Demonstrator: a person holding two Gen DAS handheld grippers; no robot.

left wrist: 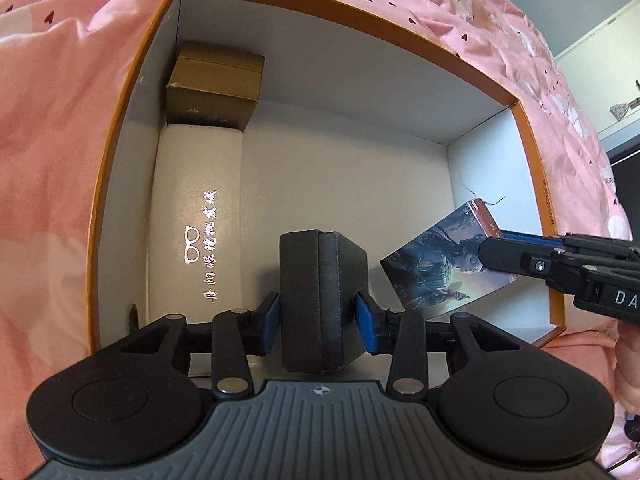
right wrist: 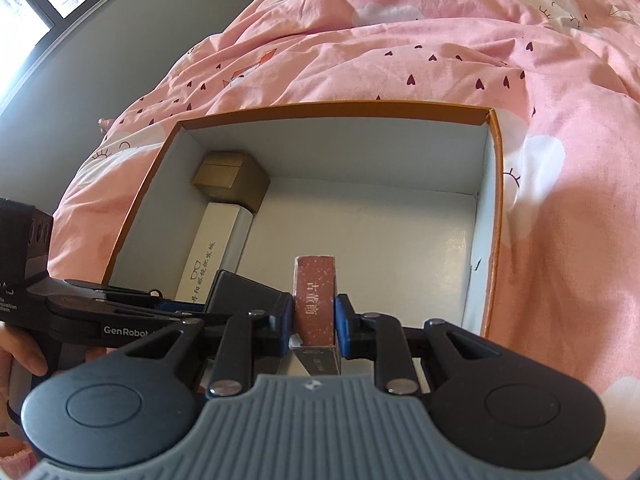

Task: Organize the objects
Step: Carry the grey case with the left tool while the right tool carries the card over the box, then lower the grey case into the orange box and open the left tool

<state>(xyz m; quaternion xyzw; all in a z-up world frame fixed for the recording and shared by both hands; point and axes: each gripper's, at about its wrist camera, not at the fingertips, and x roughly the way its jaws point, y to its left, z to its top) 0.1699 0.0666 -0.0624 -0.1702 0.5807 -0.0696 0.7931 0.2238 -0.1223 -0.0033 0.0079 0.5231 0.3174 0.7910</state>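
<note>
An open orange cardboard box (left wrist: 320, 12) (right wrist: 332, 110) with a white inside lies on a pink bedspread. My left gripper (left wrist: 319, 316) (right wrist: 188, 308) reaches into it, and a black padded case (left wrist: 320, 300) (right wrist: 240, 292) stands on the box floor between its blue pads. The pads sit close beside the case without squeezing it. My right gripper (right wrist: 314, 316) (left wrist: 494, 248) is shut on a small illustrated card box (right wrist: 315, 292) (left wrist: 436, 268) with a reddish spine, held low at the box's near right side.
Along the left wall of the orange box sit a gold box (left wrist: 216, 80) (right wrist: 232, 180) and a white glasses case (left wrist: 196, 220) (right wrist: 216, 248). The pink bedspread (right wrist: 440, 40) surrounds the box. A person's hand (right wrist: 24, 360) holds the left gripper's handle.
</note>
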